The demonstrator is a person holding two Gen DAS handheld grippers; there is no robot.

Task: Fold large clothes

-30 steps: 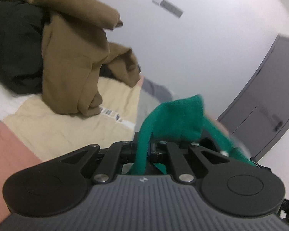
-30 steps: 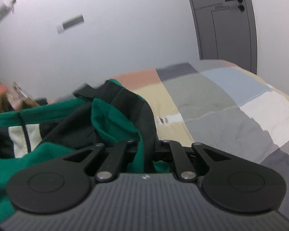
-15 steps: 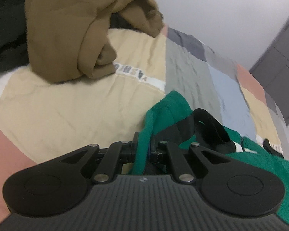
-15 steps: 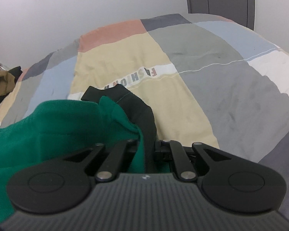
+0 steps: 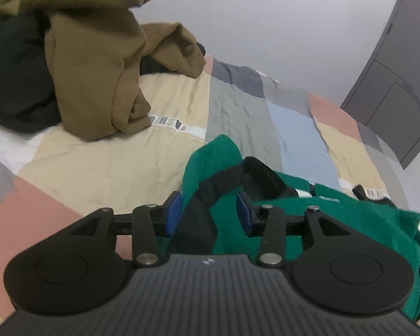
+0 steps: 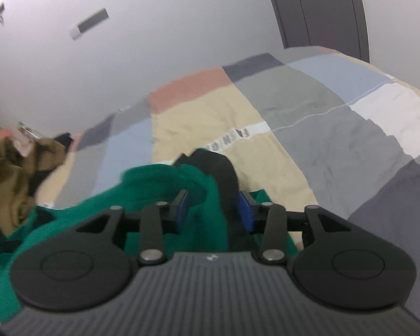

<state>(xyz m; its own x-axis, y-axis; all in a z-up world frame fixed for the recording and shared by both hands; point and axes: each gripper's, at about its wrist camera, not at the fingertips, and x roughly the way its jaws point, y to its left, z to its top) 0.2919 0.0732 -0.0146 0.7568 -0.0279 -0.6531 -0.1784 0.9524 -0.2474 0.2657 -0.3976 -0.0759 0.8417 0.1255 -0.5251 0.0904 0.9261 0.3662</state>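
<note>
Green garment (image 5: 308, 218) just released — left gripper (image 5: 208, 214) and right gripper (image 6: 213, 208) parted, lower centre; both are best withdrawn straight back, unsnagged.

— What sort of place?
— A bedroom in a home. A bed (image 5: 103, 168) across most of both views, under a patchwork cover (image 6: 316, 117) in beige, grey, pale blue, pink and white, with a printed strip reading "FASHION" (image 5: 168, 121).
— Anything else homely?
— Clothes in loose heaps on the cover: a brown garment (image 5: 98, 64) over a black one (image 5: 14, 78) at the far left, a green one (image 5: 350, 218) nearer the camera.
— And the room itself?
— Plain pale walls (image 5: 266, 22), a dark grey panelled door (image 5: 392, 89) with a lever handle close beside the bed. Also a small grey-and-white plate (image 6: 89, 23) high on the wall, too blurred to identify.
</note>
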